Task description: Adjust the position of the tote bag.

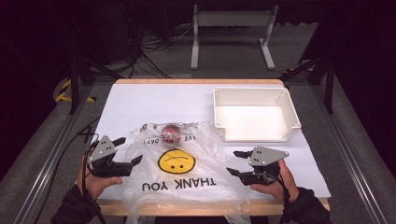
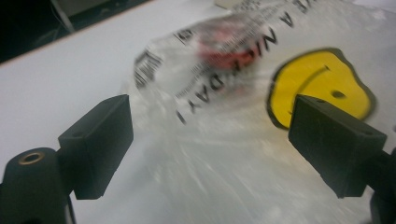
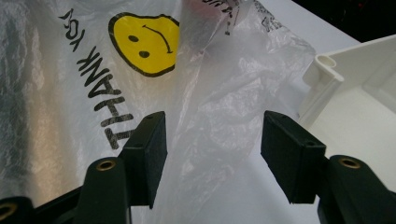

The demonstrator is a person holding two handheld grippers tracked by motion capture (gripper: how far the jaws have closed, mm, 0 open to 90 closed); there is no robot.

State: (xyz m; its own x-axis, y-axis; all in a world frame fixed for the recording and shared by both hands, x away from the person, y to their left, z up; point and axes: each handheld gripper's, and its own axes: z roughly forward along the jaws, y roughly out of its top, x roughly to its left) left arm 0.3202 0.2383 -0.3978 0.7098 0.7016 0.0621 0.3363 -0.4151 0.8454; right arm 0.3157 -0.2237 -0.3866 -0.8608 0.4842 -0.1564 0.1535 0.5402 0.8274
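**Both claws open over the plastic bag at the near edge of the desk**

I'm looking down at my left claw [image 1: 128, 150] by the near left corner of the desk [image 1: 154, 100]. The hand under it sits at the front edge, sleeve coming in from below, and the claw points across the desk toward the right, jaws level. In the left gripper view those jaws stand wide apart with nothing between the pads. They hang above the clear plastic bag [image 1: 187, 175] without touching it.

My right claw [image 1: 237, 162] is near the front right corner, pointing left toward the bag, hand low at the desk's front edge. Its jaws are parted too, about midway, and in the right gripper view the crinkled film of the bag lies under the gap, but the pads do not press on it. So neither claw has hold of anything.

The bag is spread flat along the middle of the near edge, spilling a little over it, with a yellow smiley face [image 1: 176, 161] and "THANK YOU" printed on it. A red object [image 1: 170, 129] sits inside at the bag's far end, blurred through the film.

A white tray [image 1: 254, 133] rests toward the far right corner, just beside the bag. The desk top is white with a wooden rim. Beyond it there is grey floor, loose cables and a grey stand [image 1: 232, 21] in a dark room.
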